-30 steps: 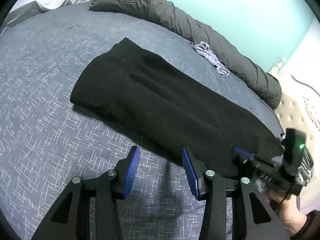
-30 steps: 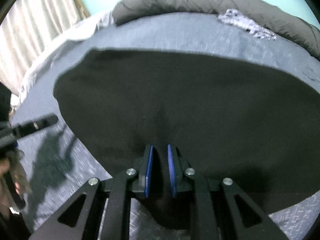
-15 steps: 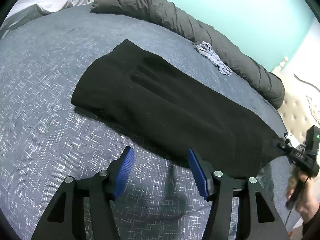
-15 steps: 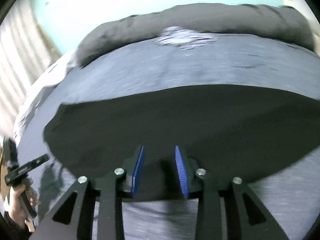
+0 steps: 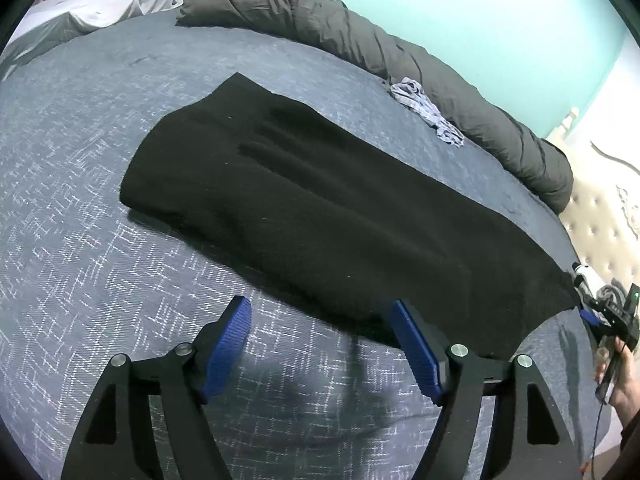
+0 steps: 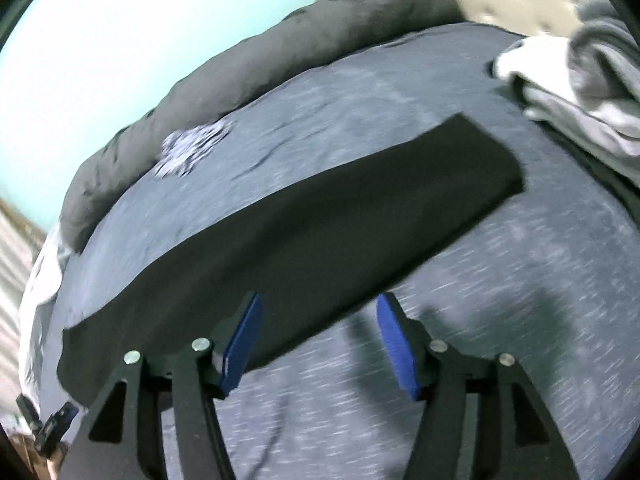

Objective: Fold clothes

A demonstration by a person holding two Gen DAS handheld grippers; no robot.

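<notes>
A long black garment (image 5: 328,216) lies folded flat on the blue-grey bed cover (image 5: 80,280), running from the upper left to the lower right in the left wrist view. My left gripper (image 5: 320,320) hovers at its near edge, jaws opening, nothing between the blue pads. In the right wrist view the same black garment (image 6: 320,232) stretches diagonally. My right gripper (image 6: 318,316) hangs over its near edge, jaws opening, and holds nothing. The right gripper also shows at the garment's far right corner (image 5: 600,314), held by a hand (image 5: 624,388).
A rolled dark grey duvet (image 5: 400,52) lines the far side of the bed below a turquoise wall. A small crumpled grey cloth (image 5: 428,108) lies beside it. Pale folded clothes (image 6: 580,80) sit at the right, a tufted headboard (image 5: 600,216) behind.
Both grippers have widened. The right gripper let go of the garment's edge and swept fast toward the garment's right end, rolling as it went. The left gripper stayed where it was.
</notes>
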